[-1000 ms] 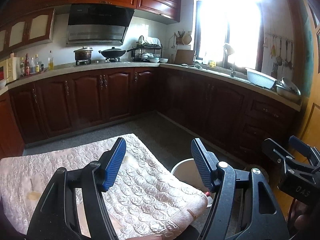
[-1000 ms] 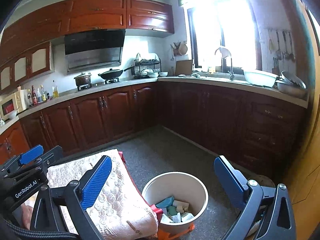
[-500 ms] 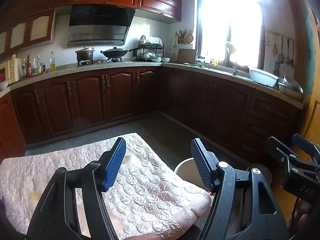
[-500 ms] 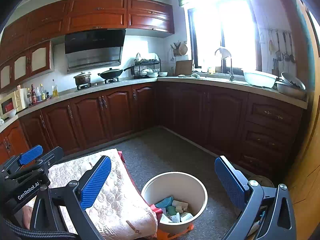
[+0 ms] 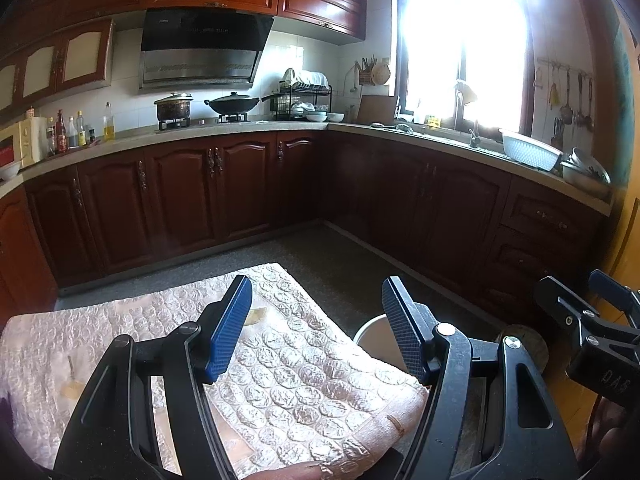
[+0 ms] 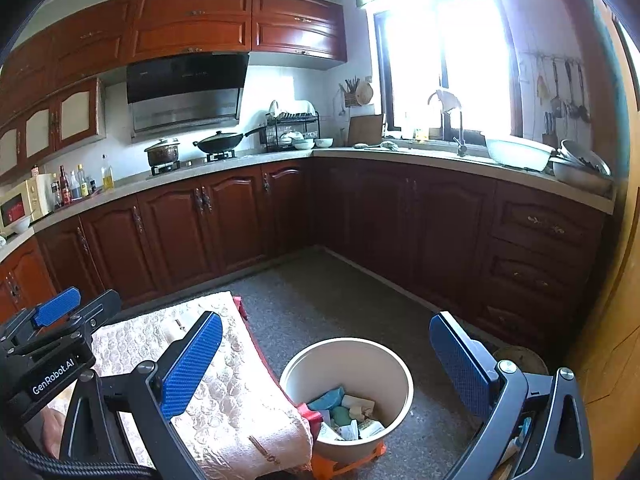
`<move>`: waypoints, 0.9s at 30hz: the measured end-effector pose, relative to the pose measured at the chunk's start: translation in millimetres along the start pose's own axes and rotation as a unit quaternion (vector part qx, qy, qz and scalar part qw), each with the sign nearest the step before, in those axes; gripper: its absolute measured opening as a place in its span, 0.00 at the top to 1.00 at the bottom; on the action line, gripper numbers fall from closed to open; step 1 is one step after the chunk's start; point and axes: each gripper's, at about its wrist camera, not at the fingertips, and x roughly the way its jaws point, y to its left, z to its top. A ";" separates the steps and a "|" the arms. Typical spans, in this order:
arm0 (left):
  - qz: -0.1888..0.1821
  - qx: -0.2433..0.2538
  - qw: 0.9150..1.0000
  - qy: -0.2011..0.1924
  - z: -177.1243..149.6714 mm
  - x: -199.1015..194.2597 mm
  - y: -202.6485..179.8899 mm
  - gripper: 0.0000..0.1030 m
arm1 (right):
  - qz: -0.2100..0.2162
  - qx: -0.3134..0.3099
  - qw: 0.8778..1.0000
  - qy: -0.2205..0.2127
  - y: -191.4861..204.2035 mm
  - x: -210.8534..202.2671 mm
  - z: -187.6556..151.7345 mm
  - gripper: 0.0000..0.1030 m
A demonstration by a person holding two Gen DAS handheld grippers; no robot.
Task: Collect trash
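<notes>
We hold both tools low over the quilted pink cloth (image 5: 304,364) on the table. Left gripper (image 5: 316,328): jaws spread, nothing between the blue pads, cloth below them. Right gripper (image 6: 326,364): jaws spread wider, also empty. The white trash bin (image 6: 384,354) stands on the floor at six o'clock in the right wrist view, just beside the cloth's edge, with scraps of trash (image 6: 346,414) lying in its bottom. In the left wrist view its rim (image 5: 370,326) peeks out at five o'clock.
</notes>
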 end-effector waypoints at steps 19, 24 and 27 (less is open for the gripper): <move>0.004 0.003 1.000 0.004 -1.7 2.1 -0.8 0.35 | 0.001 0.002 1.000 0.004 -3.8 5.2 0.5 0.00; 0.003 0.003 1.000 0.005 -1.4 2.6 1.7 0.35 | 0.002 0.002 1.000 0.005 -4.7 5.7 1.2 0.00; 0.004 0.008 1.000 0.005 -1.6 2.9 4.1 0.35 | 0.002 0.003 1.000 0.005 -5.1 6.3 1.5 0.00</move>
